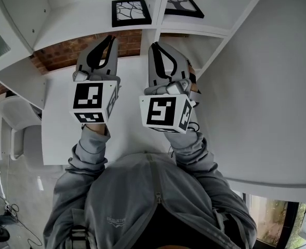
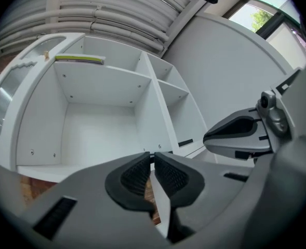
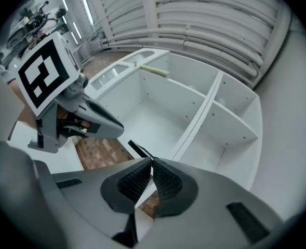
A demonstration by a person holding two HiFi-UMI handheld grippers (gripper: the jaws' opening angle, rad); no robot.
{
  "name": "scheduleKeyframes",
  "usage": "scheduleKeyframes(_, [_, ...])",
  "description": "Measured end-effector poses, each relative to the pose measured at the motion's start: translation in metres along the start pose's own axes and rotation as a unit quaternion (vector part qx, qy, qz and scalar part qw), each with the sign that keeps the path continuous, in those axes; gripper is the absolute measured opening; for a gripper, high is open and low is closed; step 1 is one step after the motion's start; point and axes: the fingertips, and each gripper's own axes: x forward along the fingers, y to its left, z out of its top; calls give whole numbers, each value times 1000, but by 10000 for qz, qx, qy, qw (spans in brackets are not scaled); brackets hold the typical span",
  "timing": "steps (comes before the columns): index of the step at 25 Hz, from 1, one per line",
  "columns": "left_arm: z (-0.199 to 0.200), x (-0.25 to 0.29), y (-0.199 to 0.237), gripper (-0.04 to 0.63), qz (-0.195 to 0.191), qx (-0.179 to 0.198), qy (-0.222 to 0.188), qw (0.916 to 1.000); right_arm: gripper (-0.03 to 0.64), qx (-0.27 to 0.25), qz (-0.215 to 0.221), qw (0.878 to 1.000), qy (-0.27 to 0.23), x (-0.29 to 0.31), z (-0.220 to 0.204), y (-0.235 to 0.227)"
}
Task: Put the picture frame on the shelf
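Head view finds left gripper (image 1: 110,38) and right gripper (image 1: 154,45) fingers together, empty — a stray nudge could knock the black square picture frame (image 1: 131,12) off the white shelf (image 1: 80,15).

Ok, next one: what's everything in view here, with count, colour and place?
picture frames: two, black, one in each of two neighbouring shelf compartments
shelf unit: one, white, ahead of the table
table: one, white, under the grippers
chair: one, white, left of the table
brickwork: red-brown, between shelf unit and table
hoodie: one, grey, on the person
left gripper: grey, jaws shut, empty
right gripper: grey, jaws shut, empty
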Motion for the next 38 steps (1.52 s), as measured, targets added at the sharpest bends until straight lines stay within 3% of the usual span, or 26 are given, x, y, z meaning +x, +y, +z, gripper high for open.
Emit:
scheduleKeyframes(9, [-6,-37,-9,8,173,-132,-33,9998,26,1113,-18,9922,-566,-15,3,-6])
scheduleKeyframes(15, [-16,-59,-19,8,321,-329,-81,9989,26,2144,3,9746,-649,-27,-15,-5])
scheduleKeyframes(21, [-32,-74,-31,8,345,-452,-22,9984,26,2356,-45,9695,-672,-43,-29,14])
scheduleKeyframes(38, [-86,-102,-61,8,185,-645,447,9967,26,2858,536,9564,-268,-69,-74,71])
